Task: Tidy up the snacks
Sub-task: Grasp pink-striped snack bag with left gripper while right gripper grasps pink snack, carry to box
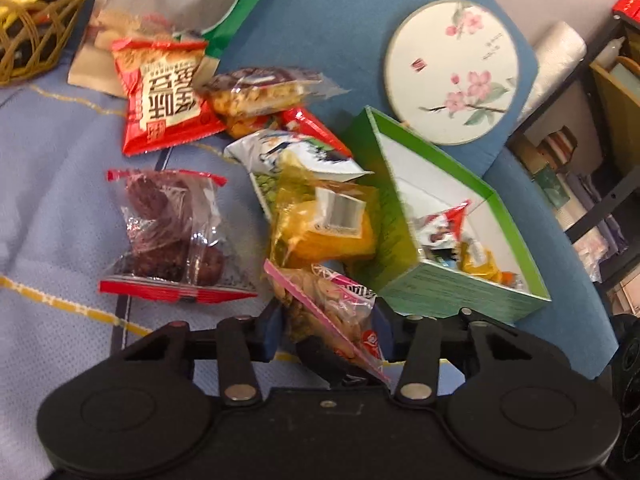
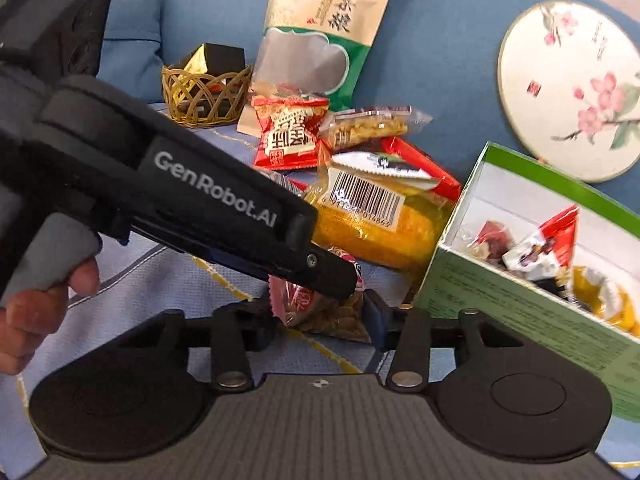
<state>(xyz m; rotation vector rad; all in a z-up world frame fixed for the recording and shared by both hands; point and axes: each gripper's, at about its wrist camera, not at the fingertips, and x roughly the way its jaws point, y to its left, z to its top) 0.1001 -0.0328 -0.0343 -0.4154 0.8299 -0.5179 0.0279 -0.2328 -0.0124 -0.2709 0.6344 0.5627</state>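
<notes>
Right in front of us, the left gripper point(image 1: 326, 328) has a small see-through snack packet with a pink edge point(image 1: 328, 304) between its two fingers. The packet fills the gap and both pads press on it, so the gripper is squeezing it. A hand point(image 2: 32, 308) holds that gripper by its grey handle.

The right gripper point(image 2: 320, 316) has its fingers on either side of the same packet. The packet sits in the gap, but we cannot tell if those pads press on it or only stand beside it. The tip of the left gripper lies on top of the packet there.

All this is on a light blue cloth point(image 1: 52, 184) with yellow lines. The pink-edged packet is near the front edge of the cloth. Just behind it lies a yellow packet point(image 1: 320, 224) with a bar code. To the left lies a clear packet of dark cookies point(image 1: 172, 232), and farther back a red packet point(image 1: 164, 96) with big letters.

A green box point(image 1: 424, 292) stands open past the right edge of the cloth, just beside the yellow packet. A few small snacks lie inside it. Behind the box rests a round white fan with pink flowers point(image 1: 452, 72). At the far left corner sits a woven basket point(image 1: 32, 40), with a tall green bag point(image 2: 320, 20) next to it.
</notes>
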